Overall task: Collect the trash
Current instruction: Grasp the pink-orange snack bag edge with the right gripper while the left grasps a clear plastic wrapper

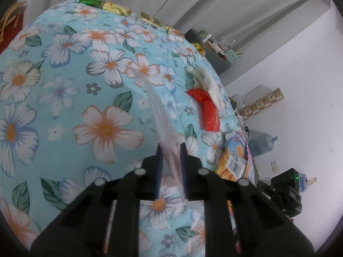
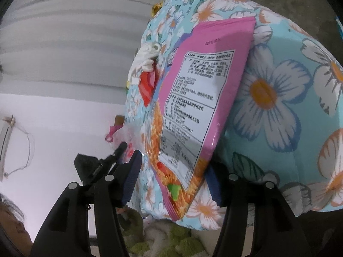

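On the floral bedspread (image 1: pixel 64 90), the left gripper (image 1: pixel 170 147) pinches a clear plastic strip (image 1: pixel 158 115) running away from the lens. From the right wrist, the right gripper (image 2: pixel 173 171) stands wide around a pink snack bag (image 2: pixel 199 98), long axis upward, its Chinese label unreadable.

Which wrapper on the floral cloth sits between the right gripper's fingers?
The pink snack bag, label side up; the red wrapper lies farther off, beside white tissue.
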Motion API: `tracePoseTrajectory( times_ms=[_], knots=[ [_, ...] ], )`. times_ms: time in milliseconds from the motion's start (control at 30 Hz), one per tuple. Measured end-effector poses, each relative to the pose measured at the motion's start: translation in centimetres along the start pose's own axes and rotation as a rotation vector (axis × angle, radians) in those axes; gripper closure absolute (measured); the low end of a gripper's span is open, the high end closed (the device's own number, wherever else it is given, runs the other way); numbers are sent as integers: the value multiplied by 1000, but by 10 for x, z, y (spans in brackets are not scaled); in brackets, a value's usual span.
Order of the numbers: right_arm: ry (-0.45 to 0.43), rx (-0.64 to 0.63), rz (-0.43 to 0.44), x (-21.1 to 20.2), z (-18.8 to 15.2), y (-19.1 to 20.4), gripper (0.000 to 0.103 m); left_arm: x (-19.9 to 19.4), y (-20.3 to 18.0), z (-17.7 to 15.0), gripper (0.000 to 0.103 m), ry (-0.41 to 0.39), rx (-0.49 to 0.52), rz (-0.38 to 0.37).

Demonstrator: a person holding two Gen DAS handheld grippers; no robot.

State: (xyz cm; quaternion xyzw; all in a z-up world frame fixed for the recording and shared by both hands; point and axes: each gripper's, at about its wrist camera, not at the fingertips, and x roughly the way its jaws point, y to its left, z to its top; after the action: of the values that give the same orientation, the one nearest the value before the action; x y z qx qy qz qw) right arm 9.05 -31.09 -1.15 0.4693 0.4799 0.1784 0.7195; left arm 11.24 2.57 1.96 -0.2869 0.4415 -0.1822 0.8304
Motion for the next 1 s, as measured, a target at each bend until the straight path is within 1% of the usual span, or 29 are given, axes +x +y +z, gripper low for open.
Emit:
tracePoseTrajectory(
  times_ms=[33, 67, 100, 133, 200, 233, 300, 400, 467, 600, 667, 800, 1000],
  knots=[
    [-9, 5, -6, 1, 1, 1, 48, 0, 0, 0, 96, -3, 2, 1],
    [-15, 5, -15, 2, 1, 1, 51, -1, 0, -1, 98, -8, 3, 0],
    [-21, 5, -30, 2, 1, 2, 56, -3, 0, -1, 100, -13, 7, -3],
    [-27, 5, -45, 3, 1, 2, 58, -3, -1, -2, 101, -15, 11, -2],
    [-38, 10, -59, 3, 1, 2, 67, -6, -2, -2, 103, -23, 16, -2],
    [-51, 14, -62, 2, 1, 3, 69, -7, -3, -2, 103, -26, 18, -4],
    [-68, 12, -59, -1, 1, 5, 76, -10, -3, -1, 103, -31, 21, -4],
    [-80, 7, -45, -4, 1, 10, 83, -19, -7, -2, 103, -51, 44, -8],
    [-83, 5, -29, -8, 2, 13, 84, -25, -12, -2, 103, -66, 63, -12],
    [-89, 8, 24, -13, 2, 19, 92, -36, -18, -4, 103, -90, 81, -28],
    [-97, 4, 46, -16, 2, 23, 94, -43, -22, -4, 103, -100, 88, -38],
    [-117, -21, 78, -23, 1, 35, 96, -56, -28, -7, 103, -123, 111, -71],
    [-147, -54, 120, -38, -5, 49, 98, -75, -39, -11, 103, -151, 137, -94]
  ],
)
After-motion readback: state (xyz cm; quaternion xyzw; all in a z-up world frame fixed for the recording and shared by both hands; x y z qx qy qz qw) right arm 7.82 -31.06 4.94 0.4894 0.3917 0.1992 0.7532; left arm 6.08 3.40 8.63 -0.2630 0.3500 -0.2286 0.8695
